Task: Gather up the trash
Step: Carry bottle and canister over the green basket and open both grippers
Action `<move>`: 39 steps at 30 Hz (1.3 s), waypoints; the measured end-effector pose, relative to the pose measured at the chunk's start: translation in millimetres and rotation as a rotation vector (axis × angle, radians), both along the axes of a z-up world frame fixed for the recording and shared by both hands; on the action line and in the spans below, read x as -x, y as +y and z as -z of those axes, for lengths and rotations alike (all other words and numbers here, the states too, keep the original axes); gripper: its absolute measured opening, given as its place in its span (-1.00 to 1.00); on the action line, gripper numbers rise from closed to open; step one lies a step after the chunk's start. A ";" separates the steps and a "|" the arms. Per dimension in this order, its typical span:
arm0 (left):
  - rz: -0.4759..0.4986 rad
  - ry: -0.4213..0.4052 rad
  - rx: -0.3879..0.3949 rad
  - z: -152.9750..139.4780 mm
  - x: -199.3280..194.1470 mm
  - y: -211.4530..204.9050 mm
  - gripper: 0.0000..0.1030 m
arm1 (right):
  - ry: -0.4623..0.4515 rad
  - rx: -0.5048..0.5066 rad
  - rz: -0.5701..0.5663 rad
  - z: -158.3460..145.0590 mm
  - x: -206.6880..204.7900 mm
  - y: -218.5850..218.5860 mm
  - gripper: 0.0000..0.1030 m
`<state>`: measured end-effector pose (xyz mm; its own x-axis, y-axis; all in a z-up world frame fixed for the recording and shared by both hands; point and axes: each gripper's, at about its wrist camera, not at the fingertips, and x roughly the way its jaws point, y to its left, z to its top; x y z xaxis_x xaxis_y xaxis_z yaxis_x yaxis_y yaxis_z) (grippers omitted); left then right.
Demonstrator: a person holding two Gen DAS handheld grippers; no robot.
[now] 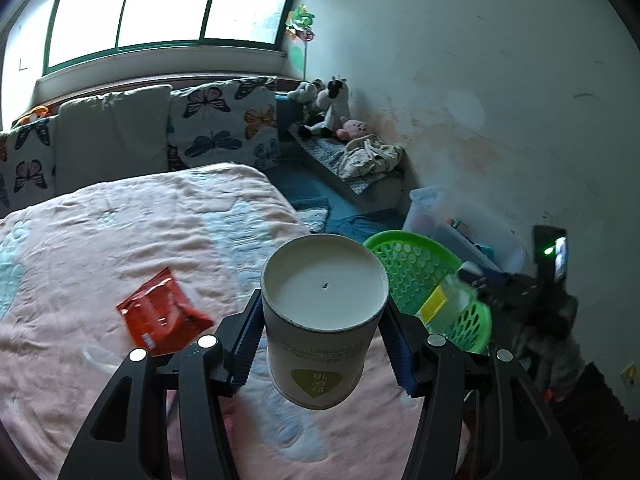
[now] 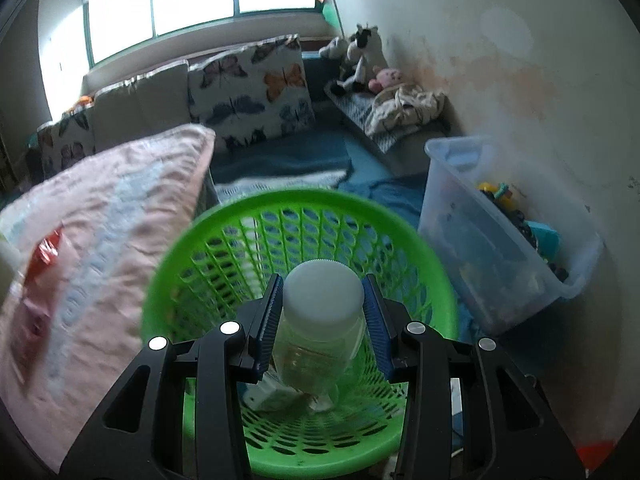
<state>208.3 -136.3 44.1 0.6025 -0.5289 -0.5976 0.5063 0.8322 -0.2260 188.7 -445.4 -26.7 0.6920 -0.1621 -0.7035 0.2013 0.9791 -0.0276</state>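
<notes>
My left gripper (image 1: 322, 340) is shut on a white paper cup (image 1: 320, 320) with a green label, held bottom-forward above the pink bedspread (image 1: 120, 232). A red snack wrapper (image 1: 162, 312) lies on the bed to the cup's left. My right gripper (image 2: 324, 320) is shut on a clear plastic bottle (image 2: 320, 320) with a white cap, held over the mouth of the green mesh basket (image 2: 240, 216). The basket (image 1: 416, 264) stands beside the bed; the left wrist view shows the right gripper (image 1: 476, 280) with its bottle above it. Some pale trash (image 2: 264, 394) lies at the basket's bottom.
A clear plastic bin (image 2: 500, 248) of toys stands right of the basket against the wall. Butterfly cushions (image 1: 224, 124) line the back under the window. Plush toys (image 1: 328, 108) and crumpled cloth (image 1: 372, 156) sit on a low bench. Blue rugs (image 2: 288, 160) cover the floor.
</notes>
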 end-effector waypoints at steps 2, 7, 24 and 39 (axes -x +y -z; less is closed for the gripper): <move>0.014 0.004 0.000 0.1 -0.2 -8.4 0.05 | 0.016 0.001 0.002 7.7 -2.0 -2.5 -0.19; 0.044 0.018 -0.001 2.7 -2.6 -29.2 0.05 | 0.003 -0.023 0.011 8.8 2.0 -8.1 -0.17; 0.160 0.081 -0.013 22.6 -15.3 -116.2 0.06 | -0.102 -0.054 0.016 -18.9 59.6 -15.7 0.22; 0.215 0.147 -0.005 43.7 -22.7 -170.5 0.17 | -0.137 -0.075 0.038 -22.9 93.4 -19.2 0.32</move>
